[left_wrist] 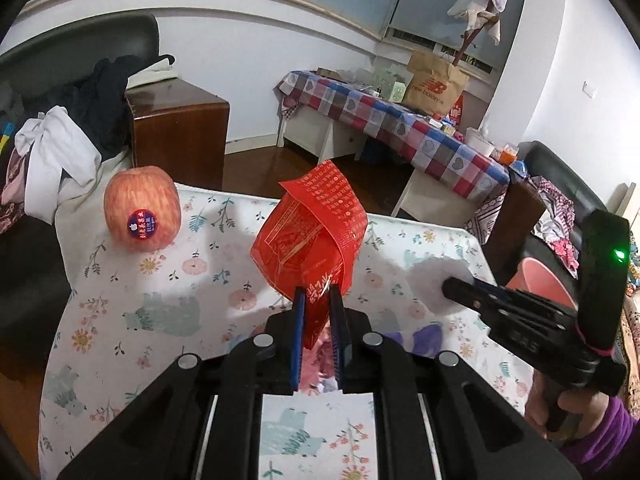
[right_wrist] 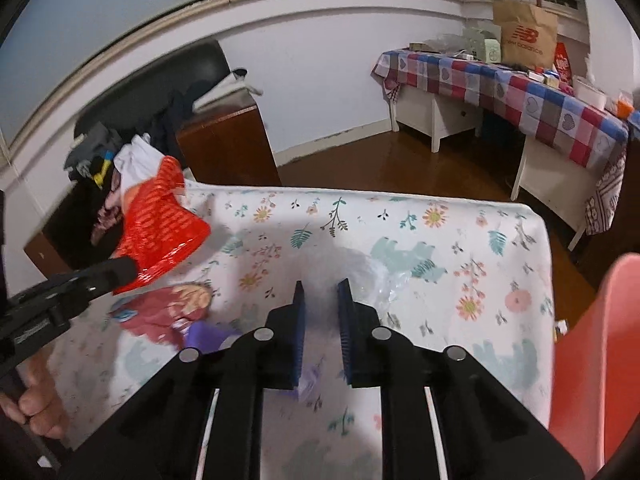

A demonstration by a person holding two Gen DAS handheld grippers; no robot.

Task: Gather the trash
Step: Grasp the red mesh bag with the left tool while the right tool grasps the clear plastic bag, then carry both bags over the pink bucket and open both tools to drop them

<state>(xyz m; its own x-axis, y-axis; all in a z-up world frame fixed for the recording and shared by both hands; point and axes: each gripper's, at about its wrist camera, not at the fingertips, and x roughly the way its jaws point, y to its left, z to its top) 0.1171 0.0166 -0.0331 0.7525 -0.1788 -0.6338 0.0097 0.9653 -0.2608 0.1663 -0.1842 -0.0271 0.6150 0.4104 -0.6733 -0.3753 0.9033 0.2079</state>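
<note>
Pinching now: the left hand-held gripper (left_wrist: 318, 294) is pressed onto the lower corner of the red wrapper (left_wrist: 308, 240). The wrapper hangs clear above the floral-clothed counter (left_wrist: 120, 320).
Wrapper handling: it looks thin, light and crinkly, probably slick film that keeps its folds. A corner hold seems enough for the weight. A doubled fold would be safer against slipping.
Right hand-held gripper (right_wrist: 320, 294): its jaws are drawn narrow on a pale crumpled film (left_wrist: 430, 280) lying on the counter. That view is blurred, so the pinch is a judgement.
Film handling: soft, nearly weightless and springy, so it is best taken at a bunched part, not a loose edge.
Hand pose: both tools slant downward toward the counter. The right hand (left_wrist: 576, 412), in a purple sleeve, wraps its handle low at the right edge of the left wrist view. The left hand (right_wrist: 36, 404) grips its handle at the lower left of the right wrist view.
Scraps left: a purple scrap (left_wrist: 428, 336) and a pink printed wrapper (right_wrist: 160, 312) lie flat near the tools.
Pink tub (right_wrist: 592, 360): it stands just beside the counter's right edge and is likely the drop point.
Apple (left_wrist: 142, 210): it sits upright at the far left corner, stickered, and is probably not trash.
</note>
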